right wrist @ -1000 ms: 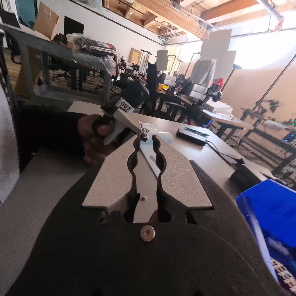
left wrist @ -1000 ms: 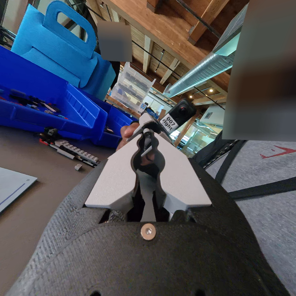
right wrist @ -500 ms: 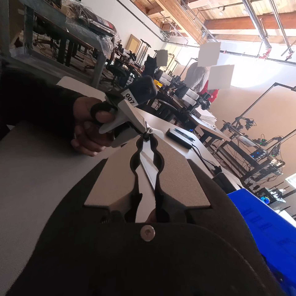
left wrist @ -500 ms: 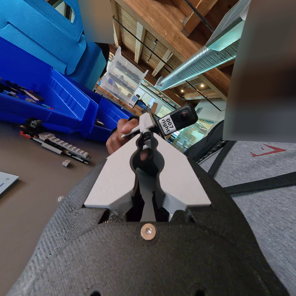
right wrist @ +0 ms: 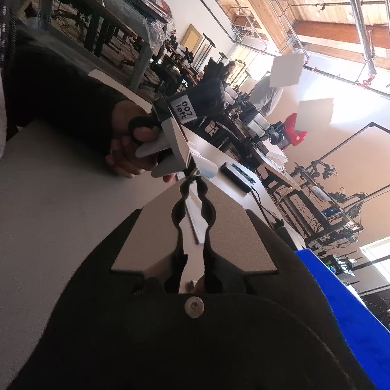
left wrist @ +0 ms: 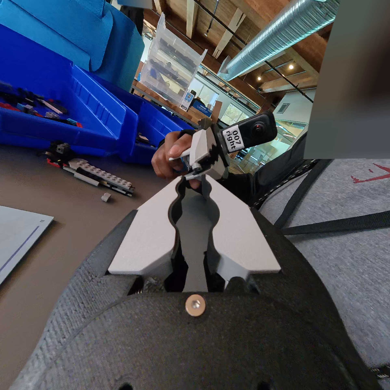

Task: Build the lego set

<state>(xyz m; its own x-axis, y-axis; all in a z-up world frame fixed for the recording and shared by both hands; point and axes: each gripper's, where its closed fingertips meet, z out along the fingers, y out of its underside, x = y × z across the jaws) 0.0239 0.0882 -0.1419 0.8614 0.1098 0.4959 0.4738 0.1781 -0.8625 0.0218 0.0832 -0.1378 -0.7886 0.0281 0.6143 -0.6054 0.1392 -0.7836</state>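
A small grey lego piece with a thin pin sits between both grippers, held up off the table. My right gripper is shut on it; in the left wrist view the right gripper comes in from the far side. My left gripper has its jaws parted just under the piece and holds nothing. In the right wrist view it shows side-on, tips at the piece. A partly built grey, black and red lego model lies on the table at the left.
Blue parts bins with loose bricks stand behind the model; one bin is at my right. A small loose grey brick lies by the model. The instruction booklet is at the left. A black device lies farther back. Less than 4 cm separates the two grippers' tips. The small loose grey brick is about 15 centimeters from both grippers' fingertips.
My right gripper has closed onto the small piece. My left gripper's jaws have opened a little. Both grippers have tilted and stayed tip to tip.
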